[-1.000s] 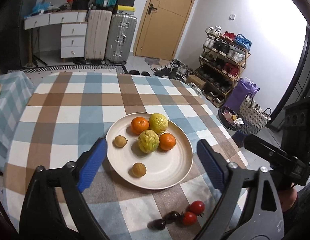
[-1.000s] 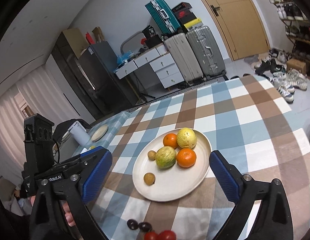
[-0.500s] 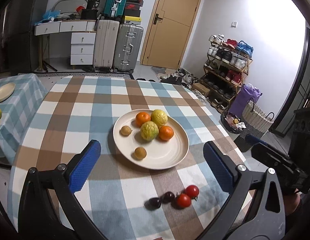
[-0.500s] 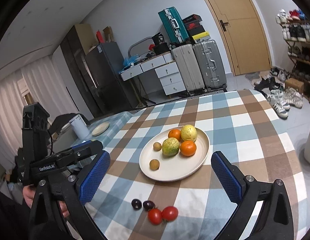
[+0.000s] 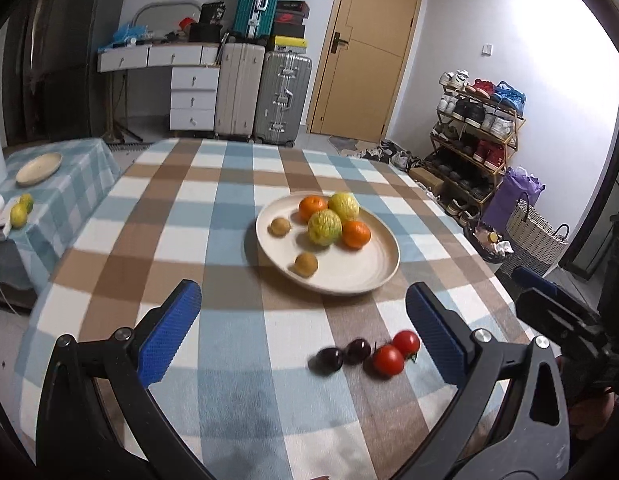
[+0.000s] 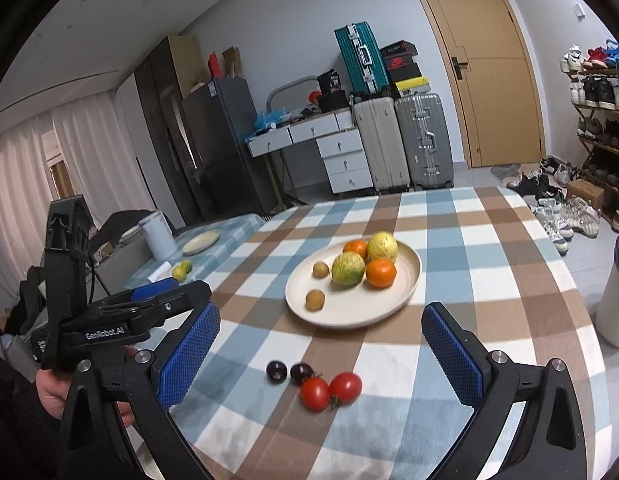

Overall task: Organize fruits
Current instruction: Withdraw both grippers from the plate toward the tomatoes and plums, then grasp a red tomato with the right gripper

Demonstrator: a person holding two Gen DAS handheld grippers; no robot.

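A cream plate (image 5: 365, 276) (image 6: 405, 292) on the checked tablecloth holds two oranges (image 5: 355, 234), two yellow-green citrus fruits (image 5: 324, 227) and two small brown fruits (image 5: 306, 264). In front of it, two red tomatoes (image 5: 396, 352) (image 6: 329, 390) and two dark plums (image 5: 343, 354) (image 6: 287, 371) lie on the cloth. My left gripper (image 5: 305, 336) is open and empty, above the cloth near the plums. My right gripper (image 6: 321, 344) is open and empty, above the tomatoes. The left gripper body shows in the right wrist view (image 6: 121, 320).
A side table at the left carries a small plate (image 5: 39, 167), green-yellow fruits (image 5: 20, 210) and a white canister (image 6: 157, 236). Suitcases (image 5: 265, 96), drawers, a door and a shoe rack (image 5: 477, 128) stand behind. A wicker basket (image 5: 535, 236) sits at the right of the table.
Both grippers have pulled back and up from the plate; the plate now lies farther off and the tomatoes and plums sit between the fingers. Both stay open.
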